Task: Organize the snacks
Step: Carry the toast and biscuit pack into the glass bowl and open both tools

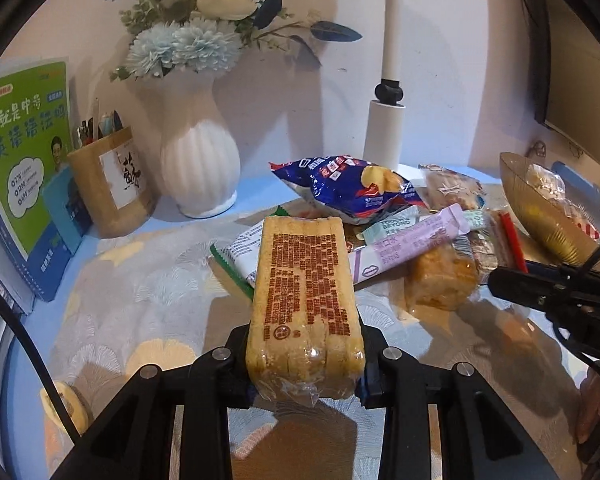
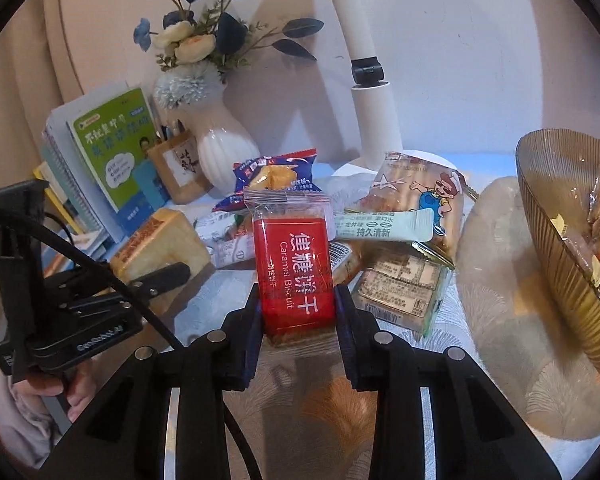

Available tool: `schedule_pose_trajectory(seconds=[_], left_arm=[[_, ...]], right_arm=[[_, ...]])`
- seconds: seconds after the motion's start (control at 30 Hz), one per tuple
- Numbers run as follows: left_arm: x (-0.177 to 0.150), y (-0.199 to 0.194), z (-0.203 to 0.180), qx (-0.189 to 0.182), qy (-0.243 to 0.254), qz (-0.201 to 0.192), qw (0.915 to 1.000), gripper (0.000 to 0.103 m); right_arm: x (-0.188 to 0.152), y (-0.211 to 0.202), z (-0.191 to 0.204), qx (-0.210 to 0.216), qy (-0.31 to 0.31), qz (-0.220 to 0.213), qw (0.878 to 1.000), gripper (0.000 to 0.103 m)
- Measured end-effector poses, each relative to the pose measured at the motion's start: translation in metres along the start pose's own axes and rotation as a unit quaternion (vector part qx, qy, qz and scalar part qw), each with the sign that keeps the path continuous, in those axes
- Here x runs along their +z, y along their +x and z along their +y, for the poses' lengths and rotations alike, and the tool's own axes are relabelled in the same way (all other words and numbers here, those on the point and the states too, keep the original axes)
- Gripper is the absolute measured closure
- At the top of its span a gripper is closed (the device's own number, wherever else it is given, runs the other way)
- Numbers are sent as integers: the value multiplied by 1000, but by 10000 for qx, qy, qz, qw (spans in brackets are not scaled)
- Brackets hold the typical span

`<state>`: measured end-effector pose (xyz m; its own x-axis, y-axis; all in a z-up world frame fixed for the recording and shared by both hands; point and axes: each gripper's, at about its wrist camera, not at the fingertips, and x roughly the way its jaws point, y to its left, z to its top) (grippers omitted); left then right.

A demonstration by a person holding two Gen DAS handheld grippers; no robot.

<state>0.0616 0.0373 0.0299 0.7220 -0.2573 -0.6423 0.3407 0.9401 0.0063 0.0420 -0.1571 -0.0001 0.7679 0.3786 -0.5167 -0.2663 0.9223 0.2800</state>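
Bread pack [image 1: 305,300] between left jaws

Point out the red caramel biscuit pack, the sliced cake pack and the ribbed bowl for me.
Caramel biscuit pack [image 2: 296,276]: right wrist view, on its red label.
Sliced cake pack [image 1: 304,280]: left wrist view, on its printed top face.
Ribbed bowl [image 2: 556,248]: right wrist view, on its outer wall below the rim.

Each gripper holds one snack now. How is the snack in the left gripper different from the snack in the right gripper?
The bread pack in the left gripper is yellow-brown in clear wrap with brown print; the caramel biscuit pack in the right gripper is red with white lettering. The bread pack looks thicker and fills its jaws; the biscuit pack looks slimmer. Both are sealed, clamped near their lower end and lifted off the tablecloth.
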Motion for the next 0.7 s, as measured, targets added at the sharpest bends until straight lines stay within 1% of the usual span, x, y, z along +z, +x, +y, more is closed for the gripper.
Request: schedule_pose_trajectory(seconds=[0.13, 0.3, 0.47, 0.6, 0.7], left_arm=[[0, 3, 4, 51, -86, 11, 9999, 70], [0, 3, 7, 124, -159, 14, 9998, 70], [-2, -6, 9, -48, -231, -222, 9995, 70], [-1, -9, 9, -1, -245, -307, 9992, 70], [-1, -10, 11, 104, -336, -315, 9989, 70]], right_arm=[[-1, -3, 0, 92, 8, -82, 9999, 72], [-2, -12, -2, 233, 56, -294, 9993, 72], [-3, -27, -9, 494, 241, -647, 9964, 72], [-5, -36, -7, 610, 238, -824, 9944, 71], [-9, -44, -2, 660, 214, -891, 9936, 71]])
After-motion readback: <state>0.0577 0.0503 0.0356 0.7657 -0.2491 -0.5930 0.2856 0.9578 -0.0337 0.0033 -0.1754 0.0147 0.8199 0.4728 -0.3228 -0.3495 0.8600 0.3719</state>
